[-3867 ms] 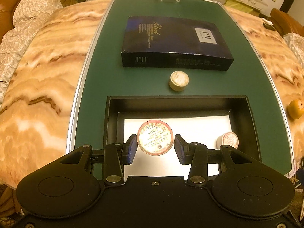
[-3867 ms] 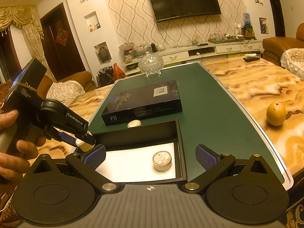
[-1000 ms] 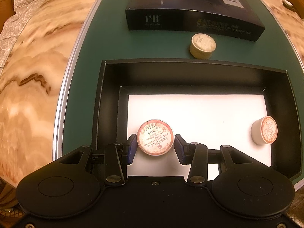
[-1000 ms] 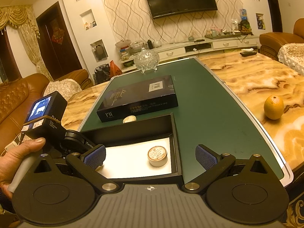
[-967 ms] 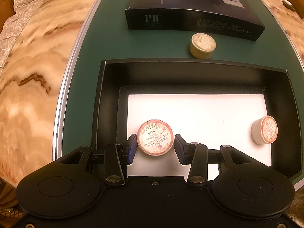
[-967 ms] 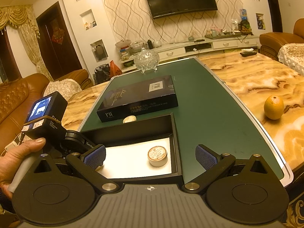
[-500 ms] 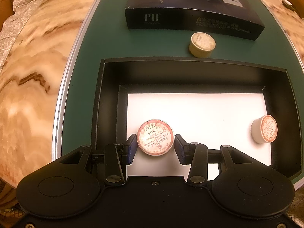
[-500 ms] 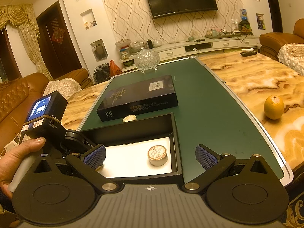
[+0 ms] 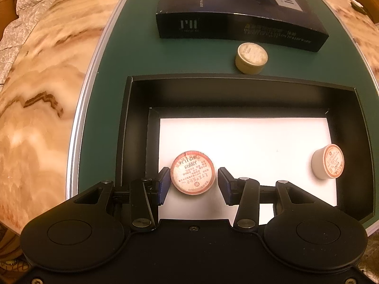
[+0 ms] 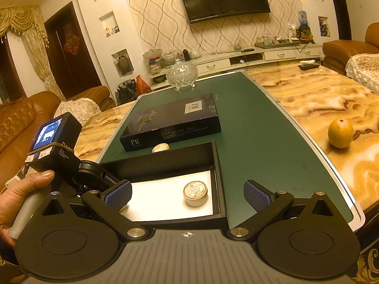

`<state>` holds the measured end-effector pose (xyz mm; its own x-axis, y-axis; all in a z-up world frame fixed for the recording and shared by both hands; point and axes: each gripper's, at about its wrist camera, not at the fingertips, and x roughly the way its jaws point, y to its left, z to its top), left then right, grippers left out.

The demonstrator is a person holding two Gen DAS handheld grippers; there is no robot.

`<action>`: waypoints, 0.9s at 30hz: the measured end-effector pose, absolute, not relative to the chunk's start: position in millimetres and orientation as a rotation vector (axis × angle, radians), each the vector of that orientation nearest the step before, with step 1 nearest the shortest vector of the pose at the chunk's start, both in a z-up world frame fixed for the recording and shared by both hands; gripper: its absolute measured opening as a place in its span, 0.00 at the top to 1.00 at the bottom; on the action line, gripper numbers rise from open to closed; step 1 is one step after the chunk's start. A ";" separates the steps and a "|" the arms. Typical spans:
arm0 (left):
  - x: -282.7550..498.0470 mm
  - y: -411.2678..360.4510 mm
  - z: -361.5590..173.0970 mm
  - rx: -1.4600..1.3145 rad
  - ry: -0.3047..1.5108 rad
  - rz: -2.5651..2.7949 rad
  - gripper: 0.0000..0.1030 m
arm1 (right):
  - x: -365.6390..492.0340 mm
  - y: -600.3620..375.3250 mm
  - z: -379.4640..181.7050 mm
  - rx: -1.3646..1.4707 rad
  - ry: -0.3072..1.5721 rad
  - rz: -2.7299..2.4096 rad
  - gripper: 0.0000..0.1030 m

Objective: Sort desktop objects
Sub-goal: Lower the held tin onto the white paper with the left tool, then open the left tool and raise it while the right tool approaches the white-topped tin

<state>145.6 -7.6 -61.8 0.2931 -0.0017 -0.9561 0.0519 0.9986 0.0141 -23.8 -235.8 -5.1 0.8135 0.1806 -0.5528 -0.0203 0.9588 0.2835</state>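
A black open box (image 9: 236, 87) with a white floor lies on the green mat (image 9: 113, 71). Inside it at the near left stands a round tin with a red-rimmed label (image 9: 193, 172). It sits between the fingers of my left gripper (image 9: 193, 182), whose jaws are opening, with a thin gap at the right pad. A second tin (image 9: 328, 162) lies tilted at the box's right wall. A third, cream-coloured tin (image 9: 251, 58) stands on the mat beyond the box. My right gripper (image 10: 187, 195) hangs wide open over the box's near edge, with nothing held.
A flat dark blue carton (image 9: 236, 11) lies behind the box. On the marble tabletop (image 10: 308, 99) to the right sits an orange (image 10: 340, 132). A glass bowl (image 10: 182, 74) stands at the mat's far end. A hand (image 10: 21, 196) holds the left gripper's handle.
The left gripper came down into the box with the labelled tin. In the last half second its pads parted slightly from the tin. The right gripper has stayed still.
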 end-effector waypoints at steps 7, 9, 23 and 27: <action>142.3 -6.7 -54.6 0.033 1.260 -0.041 0.58 | -24.1 -235.2 -5.8 0.269 0.615 0.110 0.00; 140.2 -7.1 -52.1 0.035 1.254 -0.044 0.58 | -23.9 -235.4 -5.6 0.269 0.615 0.110 0.00; 124.5 0.2 -31.6 -0.008 1.205 -0.066 0.57 | -24.7 -232.0 -4.0 0.255 0.615 0.109 0.00; 112.1 2.9 -20.1 -0.043 1.174 -0.086 0.56 | -22.5 -231.9 -5.9 0.250 0.624 0.108 0.00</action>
<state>112.1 2.9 -20.1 0.3836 -0.0899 -0.9191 0.0454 0.9959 -0.0784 -22.5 -231.9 -5.9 0.8071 0.1753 -0.5638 -0.0250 0.9642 0.2640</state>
